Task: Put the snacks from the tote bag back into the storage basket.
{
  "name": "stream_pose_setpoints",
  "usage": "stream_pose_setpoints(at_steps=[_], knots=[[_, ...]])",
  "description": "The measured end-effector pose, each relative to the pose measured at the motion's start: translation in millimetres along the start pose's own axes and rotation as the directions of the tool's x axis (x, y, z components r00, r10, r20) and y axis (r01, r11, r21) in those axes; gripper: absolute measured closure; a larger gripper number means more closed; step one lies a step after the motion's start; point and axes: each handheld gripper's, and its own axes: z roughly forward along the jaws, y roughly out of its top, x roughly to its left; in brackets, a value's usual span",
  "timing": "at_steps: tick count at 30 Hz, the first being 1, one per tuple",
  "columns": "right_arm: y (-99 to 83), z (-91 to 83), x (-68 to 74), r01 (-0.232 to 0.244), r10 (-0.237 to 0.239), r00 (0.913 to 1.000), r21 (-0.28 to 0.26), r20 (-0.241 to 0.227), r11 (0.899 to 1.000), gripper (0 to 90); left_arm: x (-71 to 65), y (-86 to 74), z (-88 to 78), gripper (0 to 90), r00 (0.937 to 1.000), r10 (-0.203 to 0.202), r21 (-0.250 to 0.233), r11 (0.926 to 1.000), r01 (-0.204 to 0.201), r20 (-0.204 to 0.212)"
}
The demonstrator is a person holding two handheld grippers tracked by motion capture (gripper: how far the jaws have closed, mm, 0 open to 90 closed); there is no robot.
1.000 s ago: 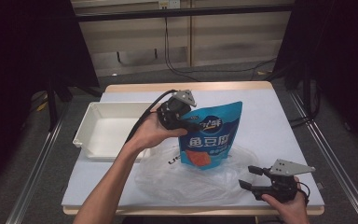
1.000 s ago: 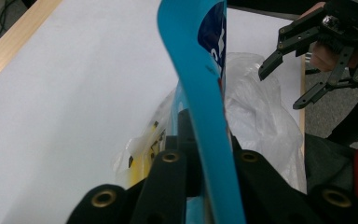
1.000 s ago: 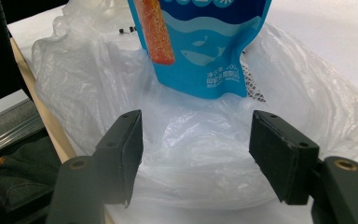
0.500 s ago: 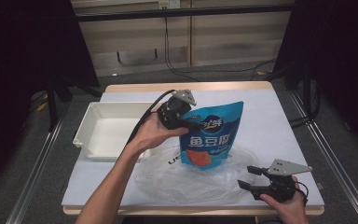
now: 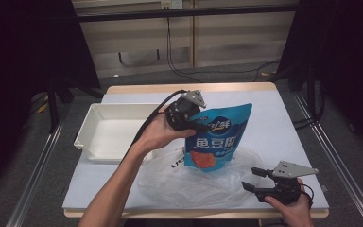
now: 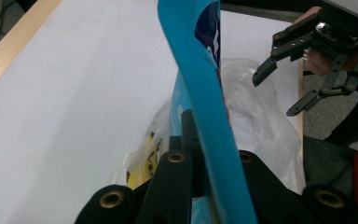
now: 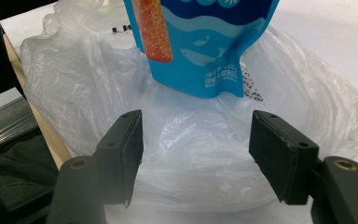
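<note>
White tray (image 5: 105,134) is sitting at 9 o'clock on the table (image 5: 283,127), empty, long side running along the tabletop's left edge, overhanging it a bit. Table's light top is lying inside a wooden rim. Black cables (image 5: 227,71) are trailing over the grey floor at 12 o'clock, past the far edge. Metal rails (image 5: 333,156) are running along the floor at 3 and 9 o'clock.
</note>
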Motion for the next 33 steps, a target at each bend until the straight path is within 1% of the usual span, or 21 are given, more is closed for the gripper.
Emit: stream_pose_setpoints(at_steps=[3,4,6,8,9,10,11,12,13,14,15,16,17,18,19,21,26,27,28,29,33], knots=[[-0.1,-0.5,-0.2,-0.001,0.001,1.0,-0.004,0.001,1.0,35.1,-1.3,5.8,1.4,90.0,0.9999,0.008,0.014,0.9999,-0.008,0.009],[0.0,-0.7,-0.3,0.003,-0.003,1.0,-0.006,0.0,1.0,35.1,-1.8,6.6,2.3,90.0,0.9998,-0.003,0.008,1.0,0.003,0.021],[-0.2,-1.7,-0.1,0.001,-0.001,1.0,-0.008,0.002,1.0,35.1,-4.3,9.1,2.1,90.0,1.0,-0.002,0.019,0.9998,0.002,0.009],[-0.2,-2.3,-0.2,0.0,0.0,1.0,-0.011,0.003,1.0,35.1,-6.9,10.3,2.5,90.0,0.9998,0.008,0.016,0.9998,-0.008,0.015],[-0.3,-2.7,-0.5,0.002,-0.002,1.0,-0.015,0.004,1.0,35.1,-6.5,11.1,1.9,90.0,0.9998,-0.001,0.023,0.9997,0.001,0.018],[-0.4,-2.9,-0.6,0.002,-0.002,1.0,-0.015,0.005,1.0,35.1,-6.2,11.3,1.8,90.0,0.9998,-0.008,0.015,0.9998,0.008,0.018],[-0.4,-2.8,-0.6,0.003,-0.003,1.0,-0.014,0.006,1.0,35.0,-5.5,11.5,0.9,90.0,0.9999,-0.007,0.006,1.0,0.007,0.009],[-0.3,-3.0,-0.6,0.004,-0.004,1.0,-0.015,0.008,1.0,35.0,-4.2,12.1,-0.5,90.0,0.9998,-0.005,0.017,0.9998,0.005,0.02],[-0.1,-3.2,-0.3,0.003,-0.003,0.9999,-0.016,0.011,1.0,35.0,-3.9,12.4,-1.6,90.0,0.9999,0.002,0.016,0.9999,-0.003,0.013],[0.0,-3.5,-0.2,0.002,-0.002,0.9999,-0.016,0.015,1.0,34.8,-3.9,12.5,-3.4,90.0,1.0,0.002,0.011,0.9999,-0.002,0.0],[0.1,-3.7,-0.3,0.003,-0.003,0.9999,-0.017,0.015,1.0,34.7,-3.2,12.4,-5.5,90.0,0.9999,0.001,0.005,1.0,-0.001,0.013],[0.0,-3.6,-0.6,0.005,-0.004,0.9999,-0.021,0.014,1.0,34.7,-2.4,12.6,-8.0,90.0,0.9999,0.012,0.003,0.9999,-0.012,0.002],[-0.2,-3.7,-0.9,0.002,-0.002,0.9999,-0.022,0.015,1.0,34.6,-1.3,12.4,-10.0,90.0,1.0,0.001,-0.001,1.0,-0.001,-0.003],[-0.4,-3.9,-0.8,-0.001,0.001,0.9998,-0.019,0.019,1.0,34.5,0.5,12.3,-12.2,90.0,0.9999,-0.01,-0.006,0.9999,0.01,0.004],[-0.5,-3.8,-1.1,0.0,0.001,0.9998,-0.02,0.018,1.0,34.5,1.4,12.3,-14.4,90.0,0.9999,-0.008,-0.011,0.9999,0.008,-0.009],[-0.2,-4.1,-1.1,0.001,-0.001,0.9998,-0.026,0.019,1.0,34.4,2.6,12.6,-19.2,90.0,0.9999,-0.015,-0.007,0.9999,0.015,-0.006],[0.1,-3.5,-1.1,0.001,-0.001,0.9998,-0.025,0.019,1.0,34.0,2.0,14.7,-27.3,90.0,1.0,0.001,-0.011,0.9999,-0.001,0.005],[0.1,-3.4,-1.0,0.001,0.0,0.9998,-0.023,0.02,1.0,34.0,1.0,16.0,-29.5,90.0,1.0,0.006,-0.009,0.9999,-0.006,-0.002],[0.2,-3.4,-0.8,0.0,0.0,0.9998,-0.024,0.019,1.0,34.0,0.7,16.8,-31.0,90.0,0.9999,0.004,-0.017,0.9998,-0.004,0.01],[0.2,-3.3,-0.8,-0.001,0.002,0.9998,-0.025,0.018,1.0,34.0,0.4,18.4,-33.2,90.0,0.9997,0.011,-0.008,0.9999,-0.011,0.02],[0.4,-3.0,-0.3,-0.003,0.004,0.9998,-0.024,0.018,1.0,33.9,-2.7,25.1,-42.1,90.0,0.9993,0.031,-0.014,0.9994,-0.031,0.018]])
